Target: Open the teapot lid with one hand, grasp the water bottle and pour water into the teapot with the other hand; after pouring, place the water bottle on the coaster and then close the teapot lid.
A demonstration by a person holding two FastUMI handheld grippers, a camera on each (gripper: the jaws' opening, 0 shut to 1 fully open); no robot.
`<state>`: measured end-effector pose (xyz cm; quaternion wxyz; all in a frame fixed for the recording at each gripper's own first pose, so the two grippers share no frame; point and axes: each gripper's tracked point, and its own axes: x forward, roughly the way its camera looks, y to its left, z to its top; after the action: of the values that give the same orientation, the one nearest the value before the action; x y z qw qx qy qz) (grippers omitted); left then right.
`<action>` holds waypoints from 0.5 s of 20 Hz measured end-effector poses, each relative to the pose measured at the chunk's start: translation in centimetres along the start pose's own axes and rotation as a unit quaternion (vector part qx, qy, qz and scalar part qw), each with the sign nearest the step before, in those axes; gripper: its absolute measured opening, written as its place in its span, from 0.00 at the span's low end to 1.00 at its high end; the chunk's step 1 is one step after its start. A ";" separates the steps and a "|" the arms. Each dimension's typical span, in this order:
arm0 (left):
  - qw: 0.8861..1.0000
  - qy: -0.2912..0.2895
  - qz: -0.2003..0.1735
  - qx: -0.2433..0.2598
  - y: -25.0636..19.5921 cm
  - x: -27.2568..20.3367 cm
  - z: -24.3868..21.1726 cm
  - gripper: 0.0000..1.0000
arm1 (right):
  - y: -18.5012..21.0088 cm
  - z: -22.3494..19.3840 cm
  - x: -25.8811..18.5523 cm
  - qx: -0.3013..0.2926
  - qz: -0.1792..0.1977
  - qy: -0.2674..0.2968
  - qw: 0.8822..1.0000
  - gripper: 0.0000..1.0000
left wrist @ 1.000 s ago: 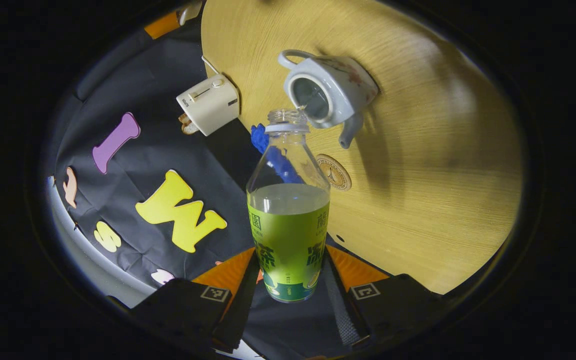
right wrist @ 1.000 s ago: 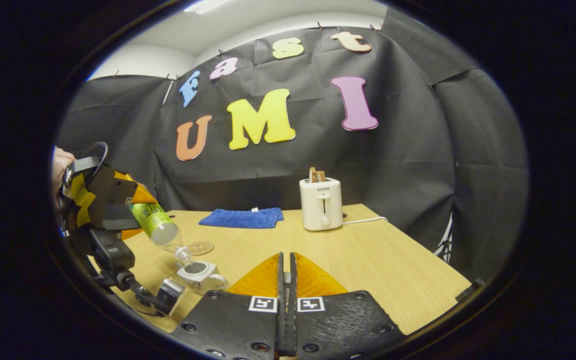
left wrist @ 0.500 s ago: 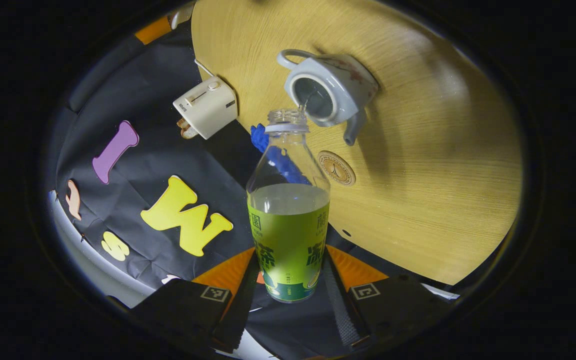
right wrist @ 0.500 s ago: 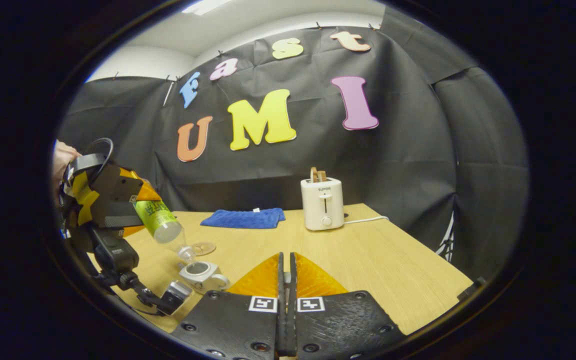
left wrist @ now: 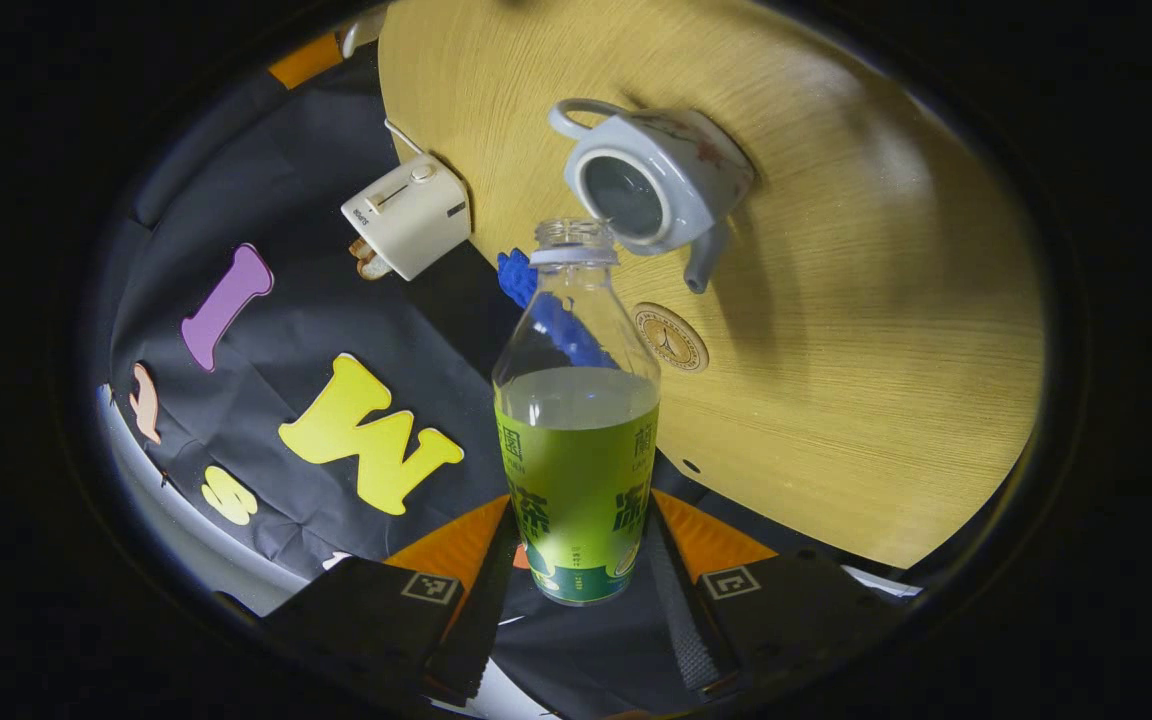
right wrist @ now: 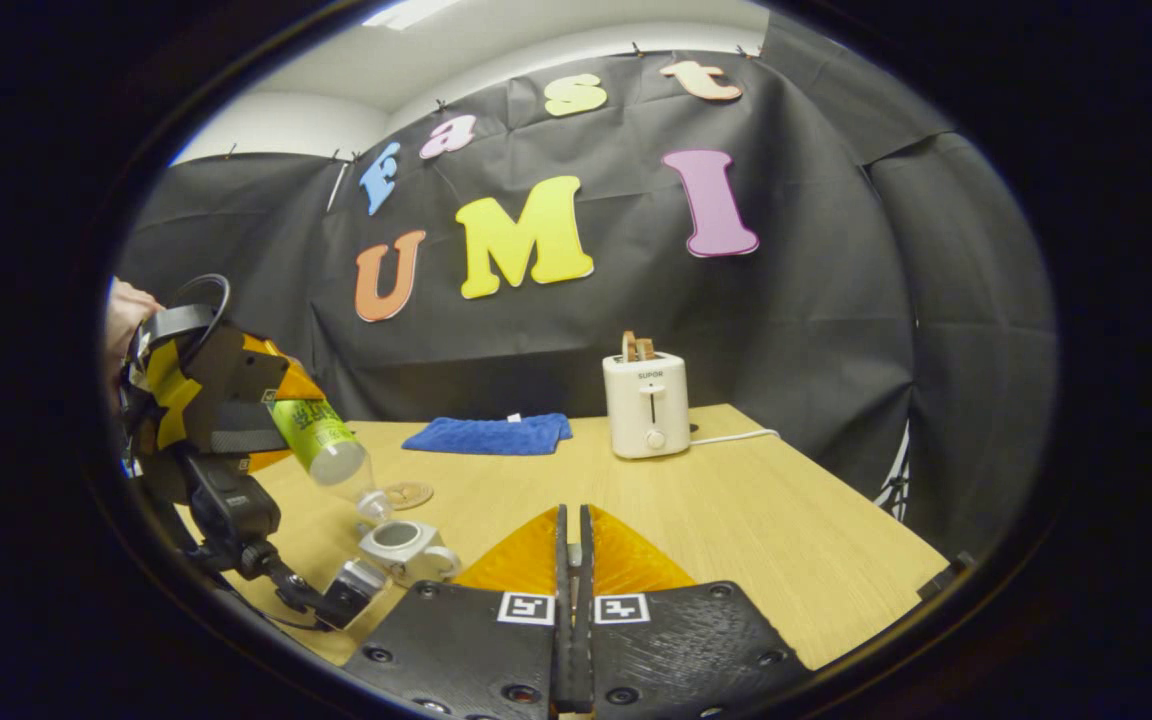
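In the left gripper view, the left tongs (left wrist: 576,590) sit at 6 o'clock, both fingers pressed against the lower, labelled part of the water bottle (left wrist: 576,430), which they hold clamped between them. The bottle has no cap, and its liquid level lies just above the label. Its open mouth points toward 12 o'clock and sits at the near rim of the teapot (left wrist: 651,190), just over the opening. The teapot stands on the wooden surface (left wrist: 856,330) with its lid off, its dark opening showing, its handle toward 11 o'clock and its spout toward 5 o'clock. Between the bottle's shoulder and the teapot's spout, at about 1 o'clock from the bottle, a round coaster (left wrist: 671,338) lies flat on the surface, bare. Farther off at 10 o'clock stands a white toaster (left wrist: 408,215), and a blue cloth (left wrist: 516,275) peeks out behind the bottle's neck.

In the right gripper view, the right tongs (right wrist: 573,640) are at 6 o'clock with their fingers drawn together, the gap between them a thin slit; whether anything is pinched there cannot be told. At 9 o'clock the left tongs hold the bottle tilted downward, neck low over the open teapot (right wrist: 406,548), with a hand (right wrist: 124,312) behind them at the edge. The coaster (right wrist: 408,494) lies just beyond the teapot. Farther back, the blue cloth (right wrist: 491,435) lies at 11 o'clock and the toaster (right wrist: 646,405) at 12 o'clock, near the far edge of the surface (right wrist: 766,520).
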<state>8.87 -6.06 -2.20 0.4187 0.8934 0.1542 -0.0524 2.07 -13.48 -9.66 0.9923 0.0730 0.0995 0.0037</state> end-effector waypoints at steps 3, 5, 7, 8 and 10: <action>1.000 -0.003 0.004 -0.006 0.1 0.2 0.0 0.73 | -0.1 -0.1 0.0 -0.001 -0.002 0.001 1.000 0.00; 1.000 -0.004 0.007 -0.013 0.1 0.2 -0.1 0.73 | 0.0 0.1 -0.1 -0.002 -0.002 0.001 1.000 0.00; 0.999 -0.010 0.019 -0.032 0.3 0.4 -0.3 0.73 | 0.1 0.2 -0.2 -0.004 -0.003 0.000 1.000 0.00; 0.999 -0.021 0.026 -0.043 0.3 0.5 0.0 0.72 | 0.0 0.1 -0.2 -0.004 -0.005 -0.001 1.000 0.00; 0.996 -0.035 0.034 -0.079 -0.1 0.8 0.1 0.73 | 0.0 0.2 -0.3 -0.005 -0.006 0.000 1.000 0.00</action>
<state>9.59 -5.91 -2.56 0.4943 0.8600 0.1130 -0.0571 1.84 -13.57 -9.39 0.9927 0.0675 0.1004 -0.0018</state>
